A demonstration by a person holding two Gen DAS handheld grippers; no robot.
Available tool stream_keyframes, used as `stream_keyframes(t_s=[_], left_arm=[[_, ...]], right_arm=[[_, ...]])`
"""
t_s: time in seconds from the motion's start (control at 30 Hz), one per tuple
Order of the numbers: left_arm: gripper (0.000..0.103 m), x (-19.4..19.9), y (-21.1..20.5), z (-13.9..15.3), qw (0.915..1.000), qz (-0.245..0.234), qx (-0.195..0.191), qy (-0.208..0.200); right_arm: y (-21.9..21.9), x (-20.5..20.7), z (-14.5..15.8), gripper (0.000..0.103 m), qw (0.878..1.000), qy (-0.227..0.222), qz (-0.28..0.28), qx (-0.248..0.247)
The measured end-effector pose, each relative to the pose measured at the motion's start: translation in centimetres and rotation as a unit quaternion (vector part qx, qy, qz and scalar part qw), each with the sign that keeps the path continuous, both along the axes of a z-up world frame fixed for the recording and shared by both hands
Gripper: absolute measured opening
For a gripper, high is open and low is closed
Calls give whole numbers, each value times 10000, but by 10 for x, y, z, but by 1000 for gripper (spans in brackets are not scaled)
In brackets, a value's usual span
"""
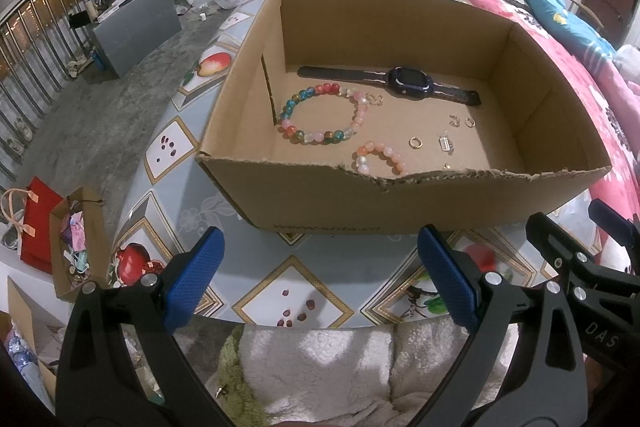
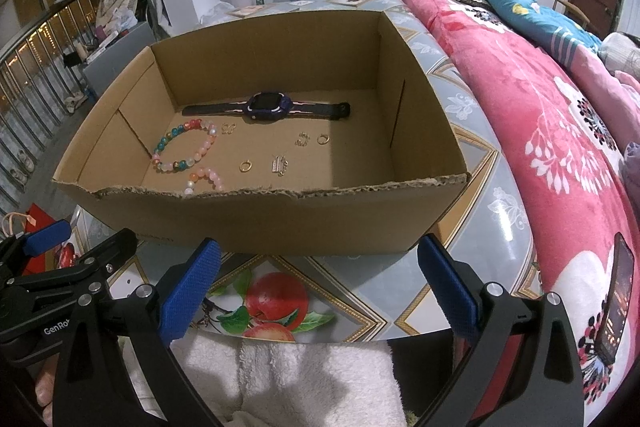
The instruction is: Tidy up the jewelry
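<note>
Holding both my left tongs (image 1: 320,279) and right tongs (image 2: 318,283) apart and empty, short of the open brown cardboard box (image 1: 400,199). Ahead, the multicoloured glass-bead bracelet (image 1: 320,115) looks light, slippery and floppy; I'd pinch across one strand.

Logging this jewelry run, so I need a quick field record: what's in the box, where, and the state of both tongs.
container: cardboard box, open top, on patterned table
back: watch, lying flat
left: multicolour bead bracelet
front: pink bead bracelet, partly hidden by front wall
middle: gold hoop, small earrings, charm
left tongs: open, empty, outside box
right tongs: open, empty, outside box
</note>
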State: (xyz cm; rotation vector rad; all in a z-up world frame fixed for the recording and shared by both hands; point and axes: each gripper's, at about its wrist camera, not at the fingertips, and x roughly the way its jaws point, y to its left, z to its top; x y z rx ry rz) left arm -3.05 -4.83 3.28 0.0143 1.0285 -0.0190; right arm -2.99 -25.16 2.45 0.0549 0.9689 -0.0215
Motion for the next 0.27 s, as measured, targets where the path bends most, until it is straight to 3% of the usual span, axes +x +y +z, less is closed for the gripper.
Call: stream_keyframes(t_s=[0.27], left_arm=[[93, 0, 0, 0, 10000, -6, -7, -6]], right_arm=[[0, 0, 0, 96, 10000, -1, -2, -1]])
